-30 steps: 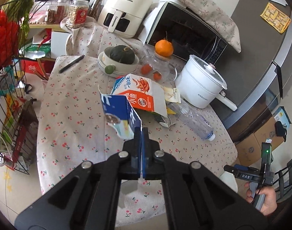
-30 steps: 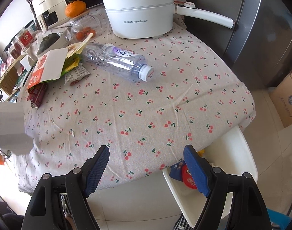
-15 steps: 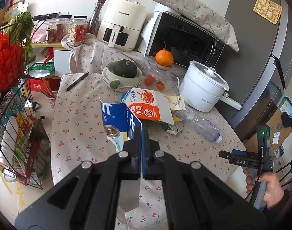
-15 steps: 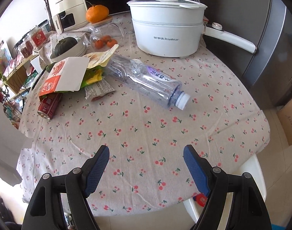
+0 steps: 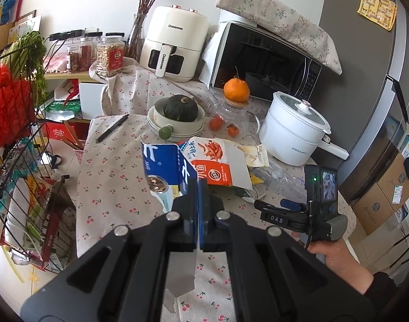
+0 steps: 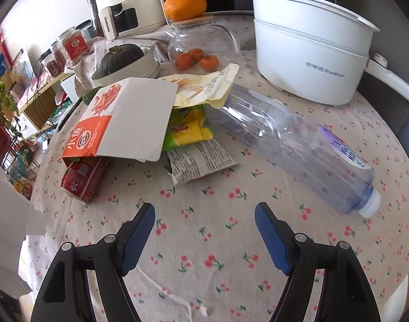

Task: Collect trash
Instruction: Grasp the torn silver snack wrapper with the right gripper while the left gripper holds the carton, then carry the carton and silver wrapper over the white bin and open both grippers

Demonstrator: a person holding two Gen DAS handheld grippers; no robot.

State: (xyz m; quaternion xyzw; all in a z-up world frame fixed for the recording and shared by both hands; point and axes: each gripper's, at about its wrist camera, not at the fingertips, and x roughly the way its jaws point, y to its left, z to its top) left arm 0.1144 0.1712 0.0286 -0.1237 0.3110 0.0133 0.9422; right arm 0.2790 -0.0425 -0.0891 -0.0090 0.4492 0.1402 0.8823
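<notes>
My left gripper (image 5: 198, 187) is shut on a flattened blue and white carton (image 5: 164, 169), held above the cherry-print tablecloth (image 5: 110, 185). My right gripper (image 6: 204, 210) hovers low over the cloth, its jaws wide and closing a little, with nothing between them. Just ahead of it lie a printed grey wrapper (image 6: 199, 161), a yellow-green wrapper (image 6: 188, 131) and a cream wrapper (image 6: 204, 86). An orange and white box (image 6: 129, 118) rests partly on a red packet (image 6: 82, 177) at the left. A clear plastic bottle (image 6: 298, 145) lies on its side at the right.
A white electric pot (image 6: 306, 53), a glass jar with small oranges (image 6: 201, 51) and a bowl holding a green squash (image 6: 121, 56) stand behind the trash. A pen (image 5: 112, 128) lies far left. A wire rack (image 5: 16, 161) stands left of the table. A person's hand (image 5: 336, 255) holds the right gripper.
The right gripper has moved forward from the table's edge over the cloth, so the wrappers and bottle are much nearer. The left gripper keeps its hold on the blue carton.
</notes>
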